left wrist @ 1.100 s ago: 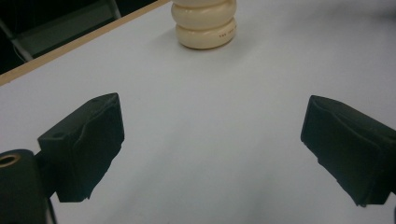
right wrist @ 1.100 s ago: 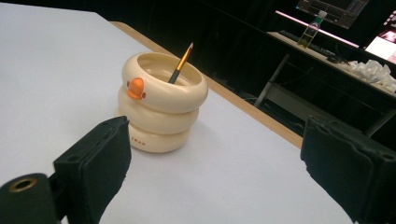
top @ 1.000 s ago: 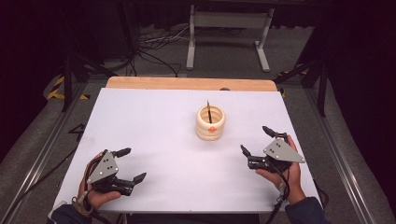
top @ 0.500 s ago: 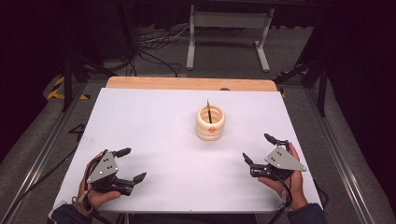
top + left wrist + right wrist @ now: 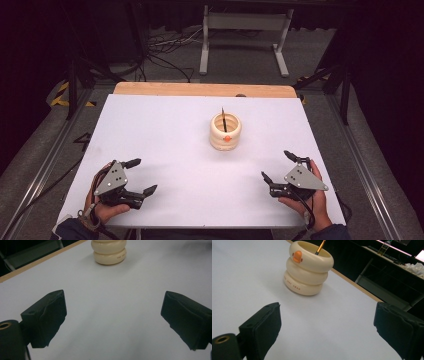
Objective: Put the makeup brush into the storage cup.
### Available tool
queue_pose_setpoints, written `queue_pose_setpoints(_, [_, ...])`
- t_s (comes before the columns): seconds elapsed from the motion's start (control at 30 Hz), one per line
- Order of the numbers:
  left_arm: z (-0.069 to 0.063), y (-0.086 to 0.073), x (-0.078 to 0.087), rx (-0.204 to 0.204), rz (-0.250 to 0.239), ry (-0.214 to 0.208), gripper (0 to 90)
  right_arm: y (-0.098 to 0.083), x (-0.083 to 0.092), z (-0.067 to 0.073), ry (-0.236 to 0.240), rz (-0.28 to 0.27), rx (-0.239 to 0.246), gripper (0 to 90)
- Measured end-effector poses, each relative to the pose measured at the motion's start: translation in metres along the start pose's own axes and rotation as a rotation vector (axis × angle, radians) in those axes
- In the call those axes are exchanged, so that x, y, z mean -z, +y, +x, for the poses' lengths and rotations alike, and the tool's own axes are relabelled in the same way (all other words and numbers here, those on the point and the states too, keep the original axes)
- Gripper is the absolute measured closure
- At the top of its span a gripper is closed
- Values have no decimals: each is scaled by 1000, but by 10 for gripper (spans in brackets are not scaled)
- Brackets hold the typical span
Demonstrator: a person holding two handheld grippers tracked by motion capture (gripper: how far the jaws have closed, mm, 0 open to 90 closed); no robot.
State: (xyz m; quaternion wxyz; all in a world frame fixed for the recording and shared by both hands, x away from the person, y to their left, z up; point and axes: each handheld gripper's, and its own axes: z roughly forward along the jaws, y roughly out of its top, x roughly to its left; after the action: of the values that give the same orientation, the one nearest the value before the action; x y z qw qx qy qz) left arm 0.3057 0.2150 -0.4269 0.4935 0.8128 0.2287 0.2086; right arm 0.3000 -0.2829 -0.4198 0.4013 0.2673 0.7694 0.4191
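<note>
Left gripper, lower left of the high view: black body wearing a grey 3-cornered plate dotted with small screw holes, 2 black jaws ending in blocky matte pads. Right gripper, lower right: showing the same build. Dark cables are trailing off both. Dark sleeves are covering both wrists at the bottom edge.

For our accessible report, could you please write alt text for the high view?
A cream ringed holder with a thin dark stick standing in it sits on a white table. Near the front edge, a person's hands hold the left gripper and right gripper, both open and apart from the holder.
</note>
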Motion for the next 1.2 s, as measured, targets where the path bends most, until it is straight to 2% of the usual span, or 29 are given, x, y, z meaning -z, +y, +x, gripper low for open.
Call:
queue_pose_setpoints(0.13, [0,0,0,1,1,0,72,-4,1,2,-1,16,22,81])
queue_pose_setpoints(0.53, [1,0,-1,-2,4,-2,72,-20,9,8,26,56,27,79])
queue_pose_setpoints(0.8, [1,1,-1,-3,3,3,72,-29,14,9,44,68,5,80])
queue_pose_setpoints(0.87, [1,1,-1,-4,5,6,72,-29,14,10,51,69,0,81])
queue_pose_setpoints(0.97, [1,1,-1,-2,5,6,72,-29,13,12,61,73,19,80])
queue_pose_setpoints(1.07, [1,2,-2,-8,6,4,72,-29,14,12,65,62,-1,79])
queue_pose_setpoints(1.2, [-1,3,-4,-19,6,-3,72,-30,16,14,62,72,9,79])
